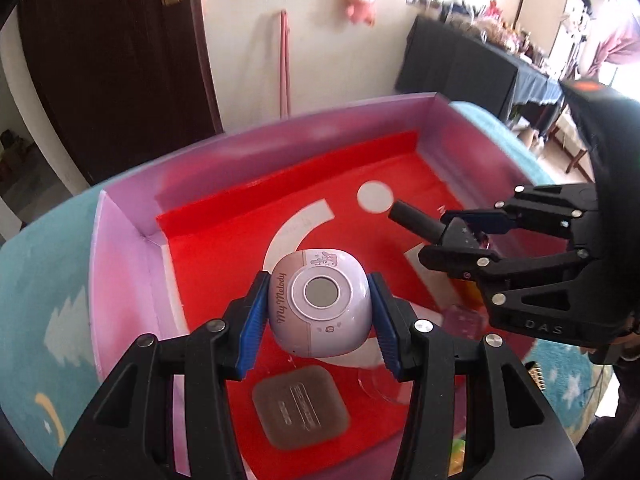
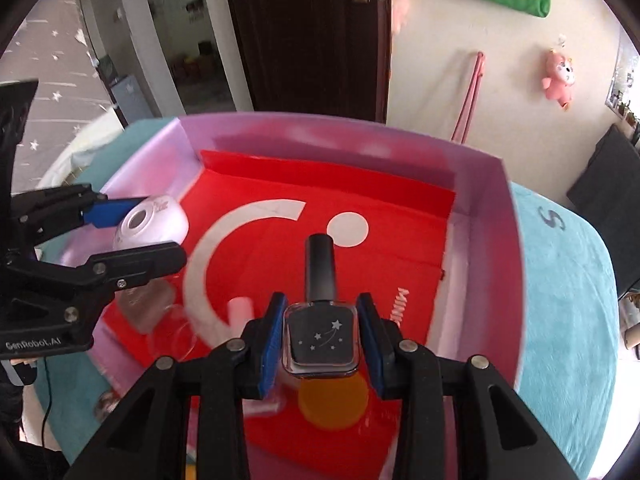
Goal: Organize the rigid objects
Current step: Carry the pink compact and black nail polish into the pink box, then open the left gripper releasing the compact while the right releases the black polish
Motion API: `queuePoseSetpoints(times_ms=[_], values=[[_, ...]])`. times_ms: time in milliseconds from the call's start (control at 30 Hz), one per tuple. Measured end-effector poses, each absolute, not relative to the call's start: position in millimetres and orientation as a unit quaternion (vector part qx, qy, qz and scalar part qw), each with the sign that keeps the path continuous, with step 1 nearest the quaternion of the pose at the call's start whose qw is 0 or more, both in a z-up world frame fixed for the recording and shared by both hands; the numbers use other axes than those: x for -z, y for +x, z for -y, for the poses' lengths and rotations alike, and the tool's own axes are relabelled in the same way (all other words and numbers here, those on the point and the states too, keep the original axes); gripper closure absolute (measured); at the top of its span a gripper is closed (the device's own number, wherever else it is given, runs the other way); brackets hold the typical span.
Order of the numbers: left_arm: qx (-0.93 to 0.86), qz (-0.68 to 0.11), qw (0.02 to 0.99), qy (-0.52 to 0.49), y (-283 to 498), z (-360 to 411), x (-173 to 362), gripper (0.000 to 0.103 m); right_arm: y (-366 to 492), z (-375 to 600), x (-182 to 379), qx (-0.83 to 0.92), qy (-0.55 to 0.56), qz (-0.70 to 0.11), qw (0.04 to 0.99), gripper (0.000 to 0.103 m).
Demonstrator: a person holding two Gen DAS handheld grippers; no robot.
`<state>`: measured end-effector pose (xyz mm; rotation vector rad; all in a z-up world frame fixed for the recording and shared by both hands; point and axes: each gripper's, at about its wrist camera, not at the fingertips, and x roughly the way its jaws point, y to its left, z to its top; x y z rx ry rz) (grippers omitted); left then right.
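Observation:
A pale pink rounded case marked "My Melody" [image 1: 318, 306] hangs above the box, pinched between the blue pads of my left gripper [image 1: 318, 320]. The same case [image 2: 152, 224] shows at the left of the right wrist view, still in the left gripper [image 2: 140, 228]. My right gripper [image 2: 320, 340] is shut on a dark nail polish bottle [image 2: 320, 336] with stars on its face and a black cap pointing away. That bottle [image 1: 428, 226] and the right gripper [image 1: 460, 236] appear at the right of the left wrist view. Both hang over a lilac box [image 1: 132, 248] with a red liner [image 2: 400, 248].
On the liner lie a frosted square case [image 1: 300, 412], a clear round piece [image 1: 384, 384], a pale pink tube [image 2: 240, 310] and an orange disc [image 2: 334, 404]. The box [image 2: 492, 264] sits on a teal cloth [image 2: 568, 300]. A dark door [image 1: 120, 60] stands behind.

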<state>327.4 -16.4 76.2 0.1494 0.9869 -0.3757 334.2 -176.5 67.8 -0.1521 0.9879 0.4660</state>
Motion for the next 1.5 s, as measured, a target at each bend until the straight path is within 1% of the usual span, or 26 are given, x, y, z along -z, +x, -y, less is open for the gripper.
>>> queuePoseSetpoints(times_ms=[167, 367, 1133, 1167, 1233, 1333, 1500], values=[[0.171, -0.499, 0.846, 0.077, 337.0, 15.8, -57.8, 0.057, 346.3, 166.2, -57.3, -0.227, -0.082, -0.488, 0.839, 0.065], [0.175, -0.512, 0.838, 0.072, 338.5, 11.7, -51.0, 0.057, 348.2, 163.9, -51.2, -0.227, -0.092, -0.499, 0.831, 0.065], [0.173, -0.515, 0.836, 0.072, 338.9, 17.1, -44.8, 0.057, 357.3, 159.4, -43.6, -0.223, -0.098, -0.506, 0.828, 0.065], [0.173, -0.515, 0.836, 0.072, 338.8, 16.5, -45.2, 0.056, 358.4, 159.7, -43.9, -0.223, -0.097, -0.507, 0.827, 0.065], [0.173, -0.515, 0.837, 0.066, 339.6, 14.6, -46.6, 0.050, 359.3, 159.3, -44.3, -0.224, -0.096, -0.507, 0.827, 0.065], [0.175, -0.511, 0.840, 0.056, 339.6, 12.4, -49.2, 0.047, 359.7, 159.2, -44.1, -0.224, -0.096, -0.508, 0.826, 0.065], [0.173, -0.505, 0.845, 0.044, 337.5, 8.3, -54.9, 0.046, 359.5, 159.7, -46.6, -0.224, -0.092, -0.508, 0.827, 0.065]])
